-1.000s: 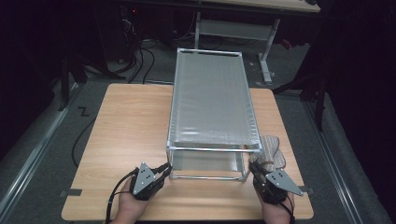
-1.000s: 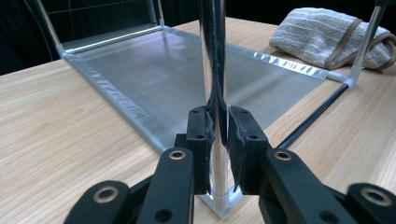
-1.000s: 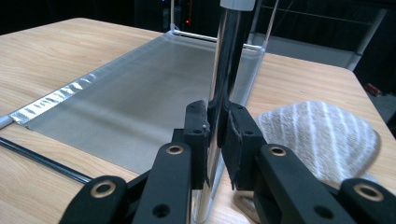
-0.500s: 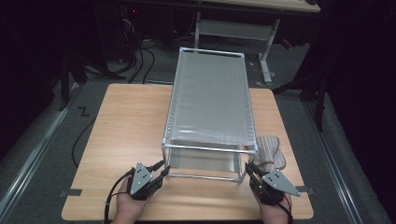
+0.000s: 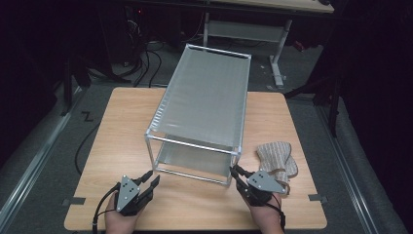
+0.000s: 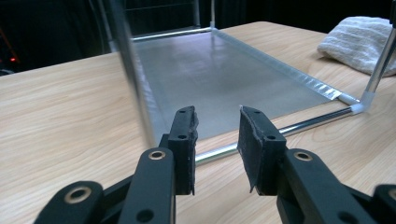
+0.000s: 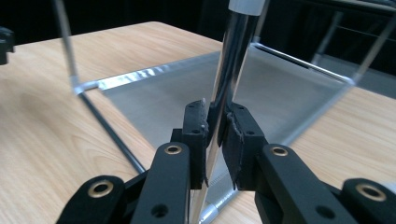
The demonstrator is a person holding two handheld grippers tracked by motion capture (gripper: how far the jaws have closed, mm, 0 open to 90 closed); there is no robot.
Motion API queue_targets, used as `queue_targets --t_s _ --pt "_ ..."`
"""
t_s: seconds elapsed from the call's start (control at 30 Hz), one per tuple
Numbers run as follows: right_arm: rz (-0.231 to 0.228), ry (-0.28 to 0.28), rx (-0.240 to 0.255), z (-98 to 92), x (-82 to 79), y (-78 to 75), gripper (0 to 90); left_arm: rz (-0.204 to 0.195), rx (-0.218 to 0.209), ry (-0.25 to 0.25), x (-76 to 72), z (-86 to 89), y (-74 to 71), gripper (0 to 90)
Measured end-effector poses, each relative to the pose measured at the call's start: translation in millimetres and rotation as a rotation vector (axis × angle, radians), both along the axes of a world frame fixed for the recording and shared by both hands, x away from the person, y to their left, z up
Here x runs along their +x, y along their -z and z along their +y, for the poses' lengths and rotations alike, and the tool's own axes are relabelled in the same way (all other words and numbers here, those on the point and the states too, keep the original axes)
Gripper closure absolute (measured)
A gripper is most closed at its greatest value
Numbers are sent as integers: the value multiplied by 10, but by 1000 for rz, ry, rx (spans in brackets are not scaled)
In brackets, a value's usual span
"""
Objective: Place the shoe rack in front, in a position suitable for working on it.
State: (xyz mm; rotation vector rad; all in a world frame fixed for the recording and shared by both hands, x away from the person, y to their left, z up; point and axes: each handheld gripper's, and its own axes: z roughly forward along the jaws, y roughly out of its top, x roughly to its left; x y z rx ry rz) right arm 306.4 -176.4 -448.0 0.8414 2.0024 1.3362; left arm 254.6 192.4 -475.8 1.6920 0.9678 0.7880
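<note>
Near the front-left corner of the light wooden table (image 5: pixel 122 126), the left gripper (image 5: pixel 147 185) has just been opening its jaws; they stand apart with nothing between them, just short of the rack's front-left post. The two-tier metal-framed wire rack (image 5: pixel 204 97) stands mid-table. The right gripper (image 5: pixel 234 171) is clamped on its chrome front-right post (image 7: pixel 229 74). A folded beige knitted cloth (image 5: pixel 276 157) lies just beside it, near the right edge.
</note>
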Motion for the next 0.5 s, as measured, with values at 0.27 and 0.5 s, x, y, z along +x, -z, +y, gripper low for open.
queue_targets --t_s 0.27,0.5 --pt "-14 -54 -18 183 53 -1 778 4 -4 -27 -79 94 7 662" --pt "-10 -62 -16 164 41 6 732 10 1 -3 -41 43 12 651"
